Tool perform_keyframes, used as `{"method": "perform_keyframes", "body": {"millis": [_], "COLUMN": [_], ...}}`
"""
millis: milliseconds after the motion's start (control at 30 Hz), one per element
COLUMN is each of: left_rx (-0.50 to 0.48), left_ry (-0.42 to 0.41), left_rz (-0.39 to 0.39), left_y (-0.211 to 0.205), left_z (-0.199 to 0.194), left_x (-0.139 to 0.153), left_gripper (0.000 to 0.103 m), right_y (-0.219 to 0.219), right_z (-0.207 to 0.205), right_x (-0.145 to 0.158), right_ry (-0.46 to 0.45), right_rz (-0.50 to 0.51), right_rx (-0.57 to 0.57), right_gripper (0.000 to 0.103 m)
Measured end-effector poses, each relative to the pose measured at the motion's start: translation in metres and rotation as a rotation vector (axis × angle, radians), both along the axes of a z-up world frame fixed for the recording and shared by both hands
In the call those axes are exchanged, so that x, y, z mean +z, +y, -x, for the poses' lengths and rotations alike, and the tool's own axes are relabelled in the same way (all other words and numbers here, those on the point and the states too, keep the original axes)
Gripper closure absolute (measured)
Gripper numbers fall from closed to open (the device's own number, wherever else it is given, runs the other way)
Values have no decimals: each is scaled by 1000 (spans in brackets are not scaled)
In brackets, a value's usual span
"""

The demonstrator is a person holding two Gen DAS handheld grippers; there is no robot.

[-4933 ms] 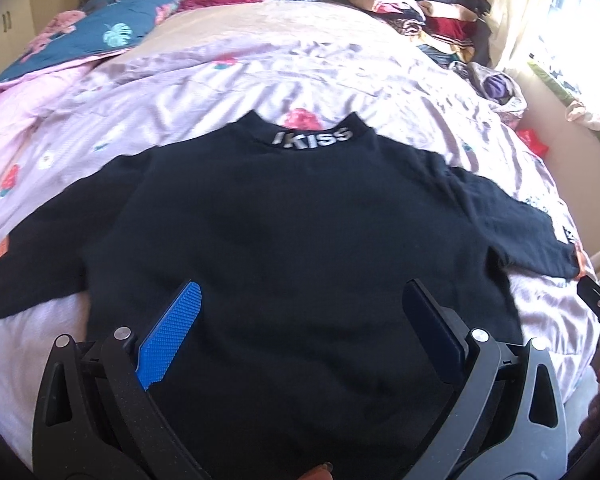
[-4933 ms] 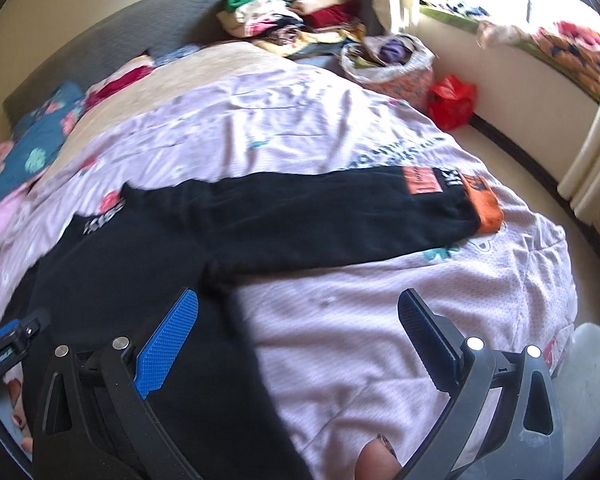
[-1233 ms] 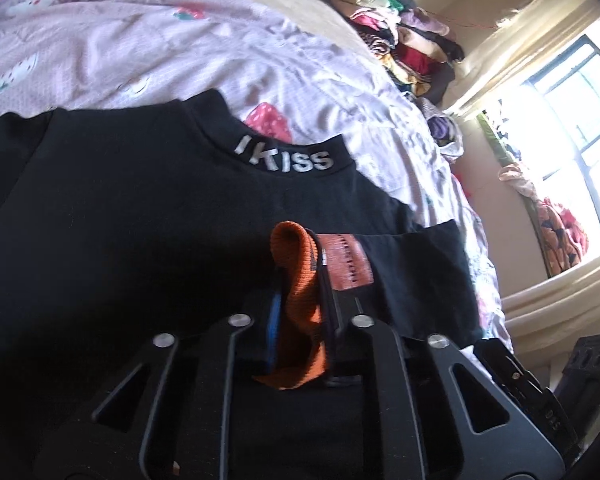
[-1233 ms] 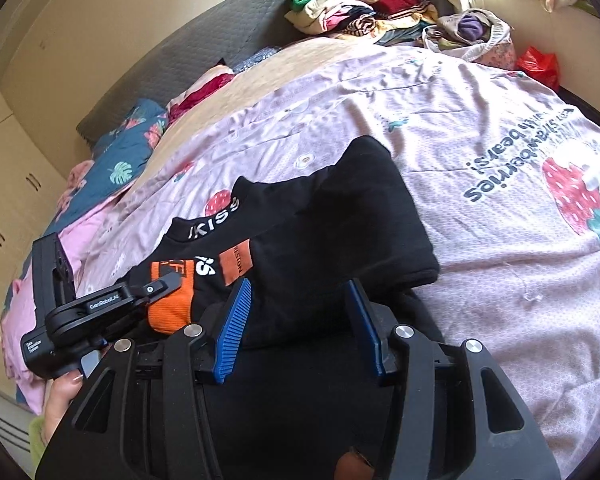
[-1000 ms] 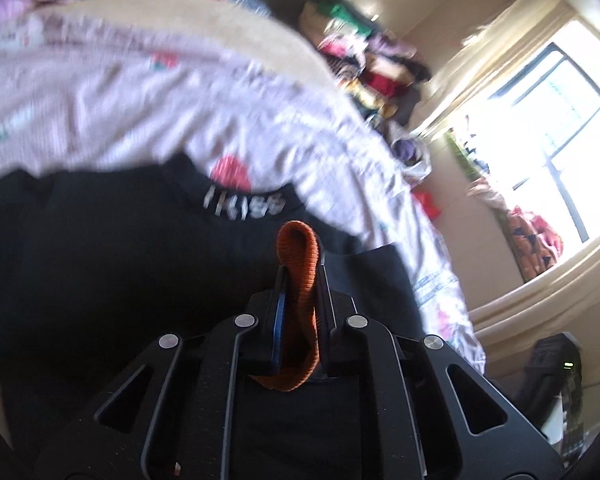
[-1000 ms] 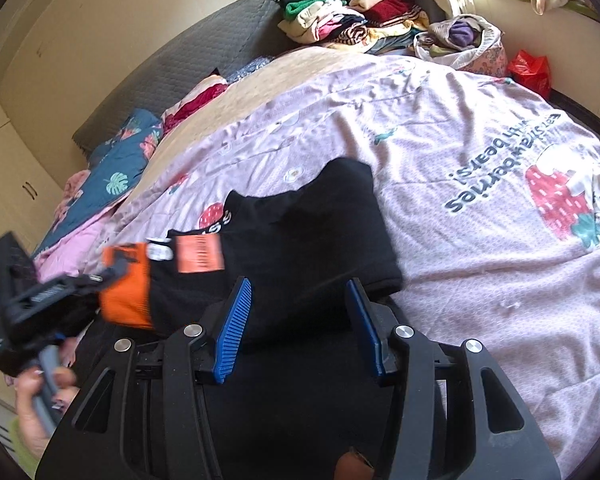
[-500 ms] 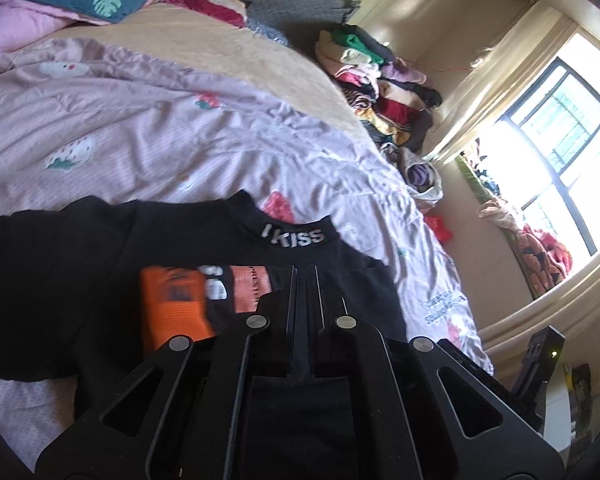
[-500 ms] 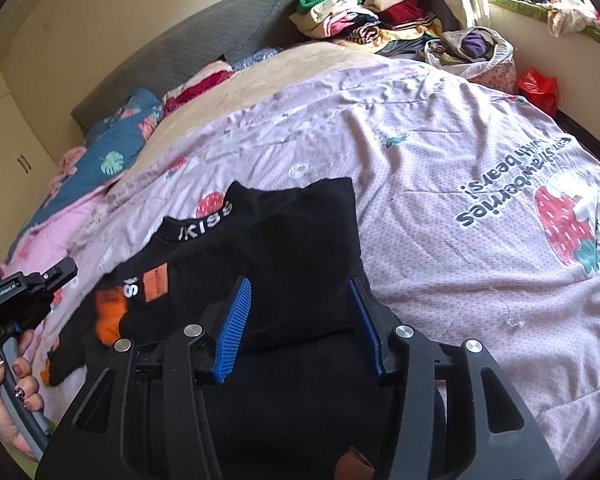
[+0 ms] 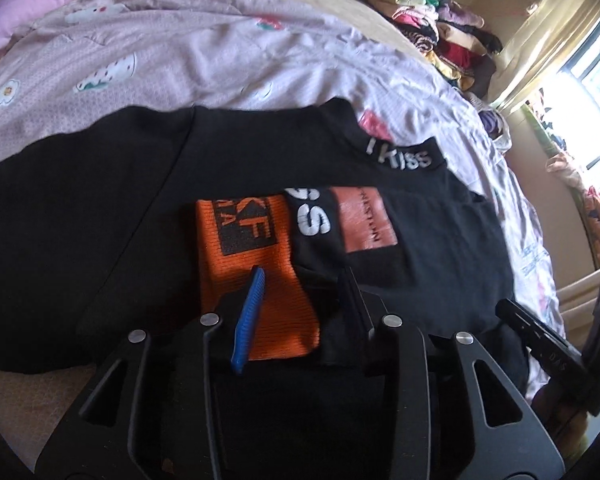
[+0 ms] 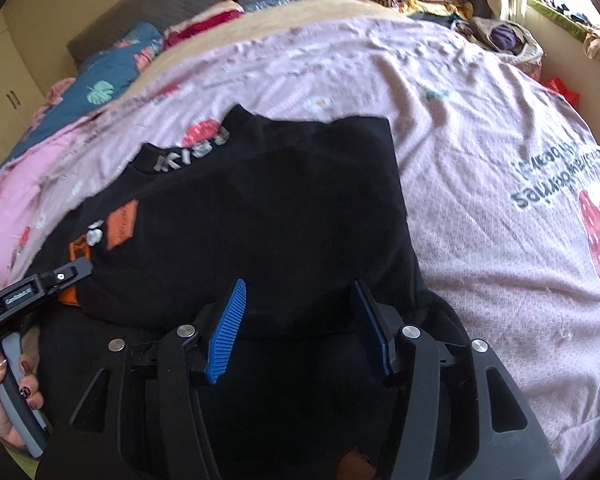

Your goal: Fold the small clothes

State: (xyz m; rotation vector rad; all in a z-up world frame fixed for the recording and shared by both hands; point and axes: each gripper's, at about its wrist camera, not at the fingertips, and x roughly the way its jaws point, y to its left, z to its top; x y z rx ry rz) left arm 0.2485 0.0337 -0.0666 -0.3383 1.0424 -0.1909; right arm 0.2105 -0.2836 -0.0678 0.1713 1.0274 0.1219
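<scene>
Black sweater (image 9: 100, 208): right sleeve (image 9: 380, 240) folded in; left gripper (image 9: 300, 280) and right gripper (image 10: 296, 292) fingers part-open, empty. Next: other sleeve.

A sunlit window (image 9: 592, 92) brightens the pink bedspread (image 10: 480, 152), with a grey headboard (image 10: 172, 4) behind.

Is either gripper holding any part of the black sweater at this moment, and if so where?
Nothing is held. The left gripper is open above the orange cuff of the folded-in sleeve, and the right gripper is open over the black sweater.
</scene>
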Motion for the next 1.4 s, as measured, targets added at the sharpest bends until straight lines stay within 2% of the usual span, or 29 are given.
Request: {"method": "perform_keyframes", "body": {"millis": [133, 200, 267, 333, 400, 467, 533, 700, 1400], "left_rx": [-11, -20, -19, -18, -18, -18, -14, 22, 171], "left_ry": [-13, -22, -38, -51, -57, -66, -79, -99, -110], "left_rz": [-12, -18, -32, -41, -43, -52, -75, -96, -138], "left_y": [-1, -2, -4, -4, -4, -4, -3, 8, 75], "left_z": [3, 5, 9, 13, 16, 19, 23, 31, 61], "left_x": [3, 9, 15, 21, 26, 30, 36, 48, 60], "left_gripper": [70, 56, 50, 48, 40, 35, 27, 10, 9], "right_y": [-2, -1, -1, 0, 0, 2, 4, 15, 91], "right_z": [0, 5, 12, 18, 23, 27, 30, 34, 48], "right_x": [-4, 3, 12, 20, 26, 33, 39, 51, 83], "right_ry": [11, -12, -40, -65, -80, -102, -122, -159, -243], "right_rz": [-15, -23, -33, -30, -27, -29, -29, -19, 32], "right_rx": [-10, -4, 2, 4, 2, 1, 5, 28, 188], "right_gripper": [50, 45, 36, 33, 28, 16, 8, 4, 4]}}
